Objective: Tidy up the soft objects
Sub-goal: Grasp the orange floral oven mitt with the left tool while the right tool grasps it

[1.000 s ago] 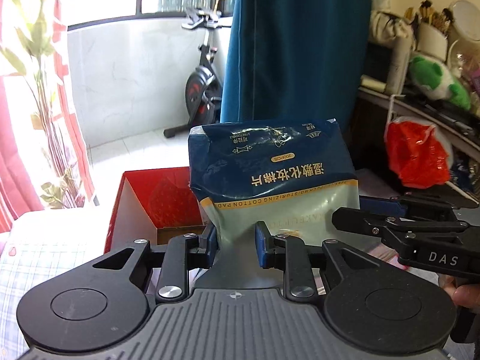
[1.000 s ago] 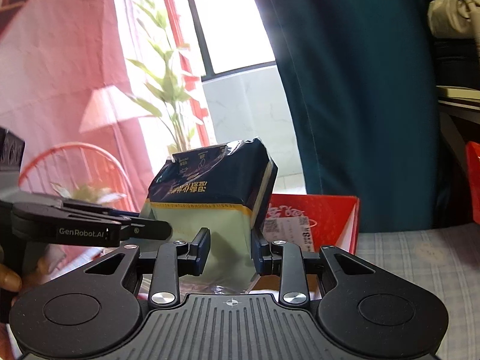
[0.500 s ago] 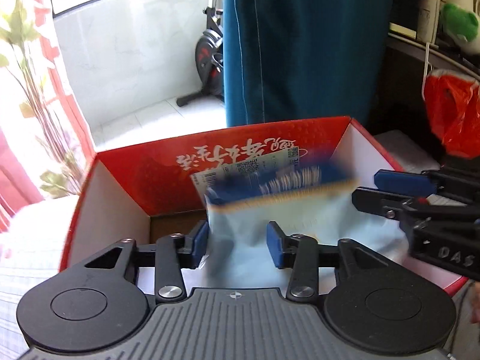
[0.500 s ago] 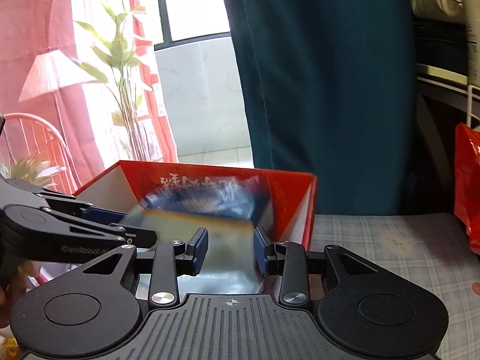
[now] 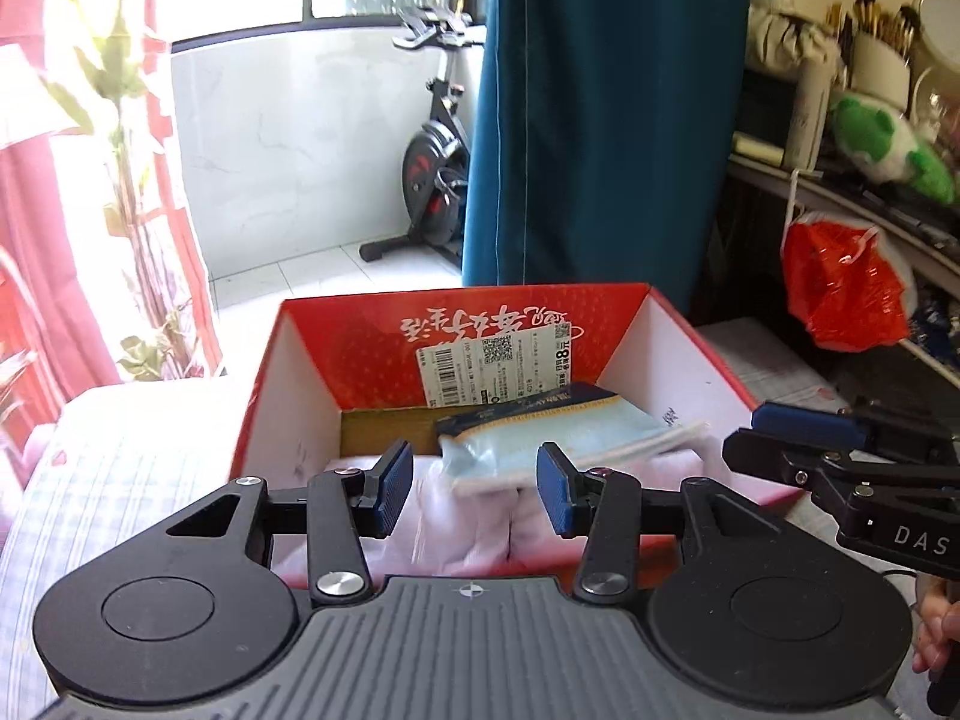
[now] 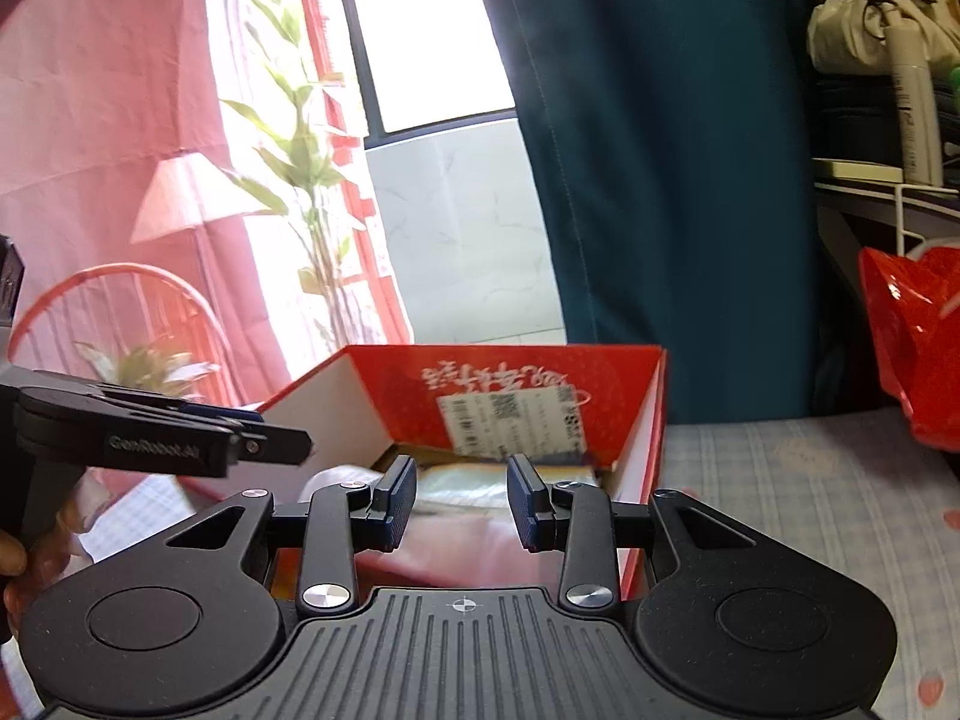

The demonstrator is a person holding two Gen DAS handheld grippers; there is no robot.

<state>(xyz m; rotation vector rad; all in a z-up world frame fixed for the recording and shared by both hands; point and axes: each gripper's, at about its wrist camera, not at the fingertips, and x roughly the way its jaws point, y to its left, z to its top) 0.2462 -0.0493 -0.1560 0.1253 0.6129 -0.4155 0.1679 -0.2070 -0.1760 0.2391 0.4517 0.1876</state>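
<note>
A blue and pale green pack of cotton pads (image 5: 558,429) lies flat inside the red cardboard box (image 5: 462,324), on top of white and pink soft packs (image 5: 462,516). My left gripper (image 5: 474,492) is open and empty over the box's near edge. My right gripper (image 6: 461,501) is open and empty too, over the same box (image 6: 510,372), and the pale pack (image 6: 462,483) shows between its fingers, blurred. The right gripper shows at the right edge of the left wrist view (image 5: 840,456). The left gripper shows at the left of the right wrist view (image 6: 162,438).
The box stands on a checked cloth (image 6: 780,480). A red plastic bag (image 5: 840,288) hangs at the right below a cluttered shelf with a green plush toy (image 5: 882,144). A teal curtain (image 5: 600,108), an exercise bike (image 5: 438,180) and a plant (image 6: 300,180) are behind.
Both grippers held the cotton pad pack upright above the box, lowered it in, and let go. The jaws have opened wider and the pack now lies flat in the box.
</note>
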